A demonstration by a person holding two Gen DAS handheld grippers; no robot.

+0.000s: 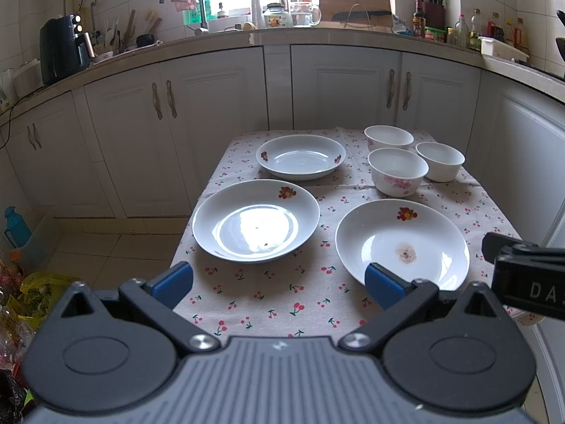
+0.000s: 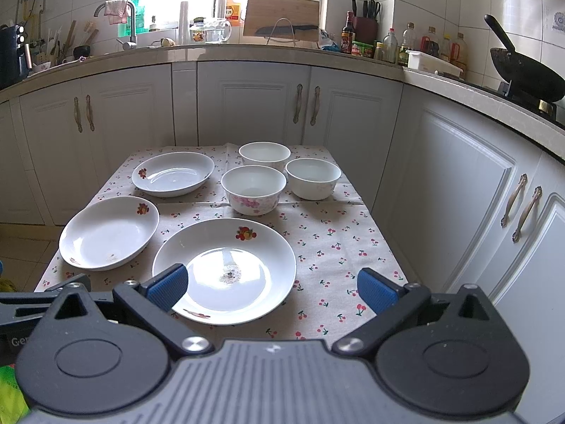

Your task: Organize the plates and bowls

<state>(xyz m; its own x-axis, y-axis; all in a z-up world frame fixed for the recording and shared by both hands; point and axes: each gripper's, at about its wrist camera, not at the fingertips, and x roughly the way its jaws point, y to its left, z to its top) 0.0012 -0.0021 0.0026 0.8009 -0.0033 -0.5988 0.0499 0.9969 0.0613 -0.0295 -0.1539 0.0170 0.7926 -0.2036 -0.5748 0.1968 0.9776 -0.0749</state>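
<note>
Three white plates with fruit prints lie on the cherry-print tablecloth: a near-left plate, a near-right plate with a brown stain, and a far plate. Three white bowls cluster at the far right, the nearest bowl with pink flowers. My left gripper hovers open above the table's near edge, holding nothing. My right gripper is open over the stained plate, empty. In the right wrist view the other plates and the bowls lie beyond.
White kitchen cabinets and a cluttered countertop curve behind the table. A black wok sits on the stove at right. Bags and a blue bottle sit on the floor at left.
</note>
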